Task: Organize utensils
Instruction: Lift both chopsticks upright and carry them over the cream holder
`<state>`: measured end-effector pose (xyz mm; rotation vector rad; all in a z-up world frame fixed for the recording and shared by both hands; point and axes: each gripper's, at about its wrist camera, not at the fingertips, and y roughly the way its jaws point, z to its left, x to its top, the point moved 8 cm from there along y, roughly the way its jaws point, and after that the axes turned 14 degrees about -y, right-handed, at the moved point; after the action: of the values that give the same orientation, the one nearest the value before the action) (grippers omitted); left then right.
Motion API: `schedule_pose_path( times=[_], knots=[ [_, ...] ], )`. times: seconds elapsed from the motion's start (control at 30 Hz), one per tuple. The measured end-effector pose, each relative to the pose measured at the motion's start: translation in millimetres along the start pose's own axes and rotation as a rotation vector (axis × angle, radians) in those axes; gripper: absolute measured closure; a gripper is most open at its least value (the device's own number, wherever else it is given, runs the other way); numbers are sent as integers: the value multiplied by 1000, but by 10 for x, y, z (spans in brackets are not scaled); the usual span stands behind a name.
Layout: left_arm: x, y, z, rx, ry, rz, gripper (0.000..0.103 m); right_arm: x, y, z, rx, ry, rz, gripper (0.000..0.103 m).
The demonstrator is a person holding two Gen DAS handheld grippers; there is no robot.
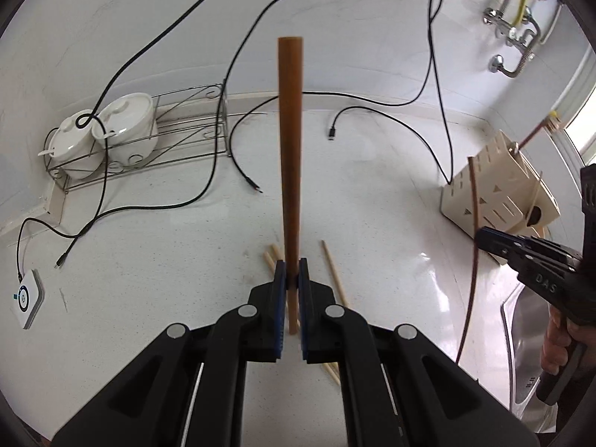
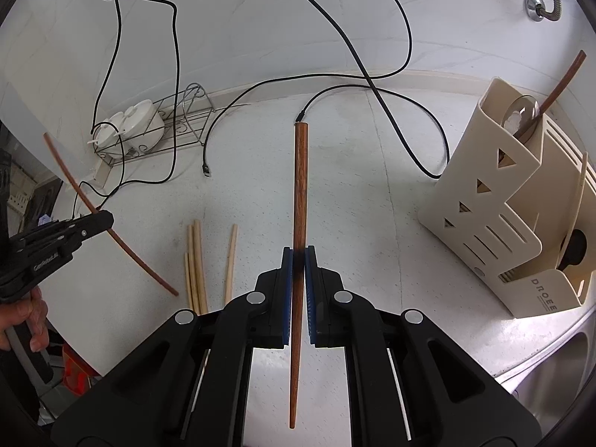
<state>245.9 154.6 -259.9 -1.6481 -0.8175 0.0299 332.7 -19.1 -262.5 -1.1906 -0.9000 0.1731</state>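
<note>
My left gripper [image 1: 292, 272] is shut on a brown wooden chopstick [image 1: 290, 156] that points up and away above the counter. My right gripper [image 2: 298, 260] is shut on a second brown chopstick [image 2: 300, 193], held lengthwise above the counter. Each gripper shows in the other's view: the right one [image 1: 484, 236] at the right, the left one [image 2: 106, 219] at the left. Several pale bamboo chopsticks [image 2: 197, 260] lie on the white counter below; they also show in the left wrist view [image 1: 333, 272]. A cream utensil holder [image 2: 495, 201] stands at the right, with a brown utensil [image 2: 558, 85] in it.
A wire rack with white lidded pots [image 1: 111, 130] stands at the back left by the wall. Black cables [image 1: 231, 141] trail across the counter and wall. A white square device [image 1: 28, 296] lies at the left. A steel sink [image 1: 521, 354] edge is at the right, with a tap [image 1: 514, 29] above.
</note>
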Motion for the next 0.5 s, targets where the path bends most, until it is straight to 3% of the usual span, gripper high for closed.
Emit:
schedule_pose_path(
  times=[0.5],
  knots=[
    [111, -244, -93, -1, 36, -85, 97, -26, -62, 12, -2, 15, -24, 97]
  ],
)
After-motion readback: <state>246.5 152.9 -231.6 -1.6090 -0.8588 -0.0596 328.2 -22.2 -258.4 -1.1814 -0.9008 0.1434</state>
